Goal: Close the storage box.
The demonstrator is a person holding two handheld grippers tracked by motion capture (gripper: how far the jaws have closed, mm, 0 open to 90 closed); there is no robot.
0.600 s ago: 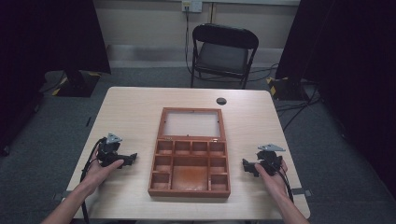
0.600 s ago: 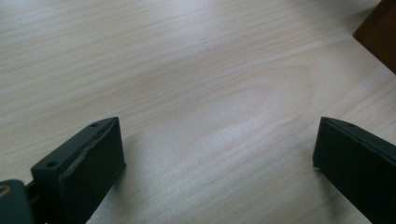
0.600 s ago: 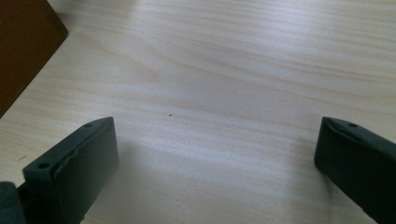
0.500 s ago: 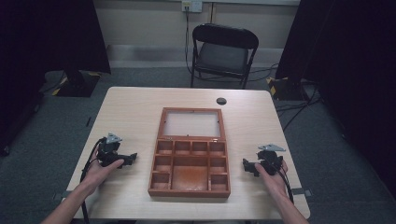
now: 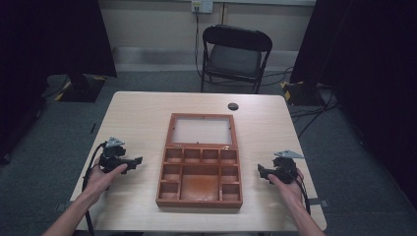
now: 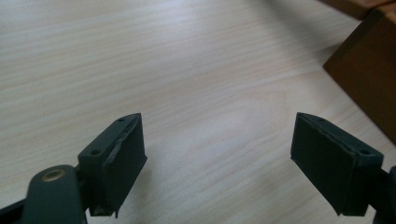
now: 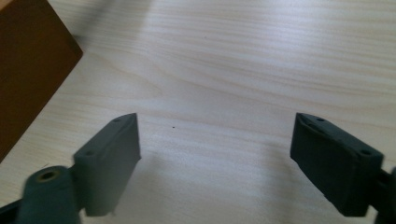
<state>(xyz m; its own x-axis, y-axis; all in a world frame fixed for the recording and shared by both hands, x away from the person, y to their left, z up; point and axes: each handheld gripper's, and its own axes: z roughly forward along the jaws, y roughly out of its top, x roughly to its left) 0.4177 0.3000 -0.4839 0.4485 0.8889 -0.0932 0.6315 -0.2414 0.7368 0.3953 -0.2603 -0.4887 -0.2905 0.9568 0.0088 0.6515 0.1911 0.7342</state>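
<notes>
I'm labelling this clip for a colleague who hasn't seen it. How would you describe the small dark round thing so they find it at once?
Start at the light wooden table, then its far edge nearest the black chair. The small dark round object lies there alone, just beyond the open wooden box. It is the one loose item, black and flat.
</notes>
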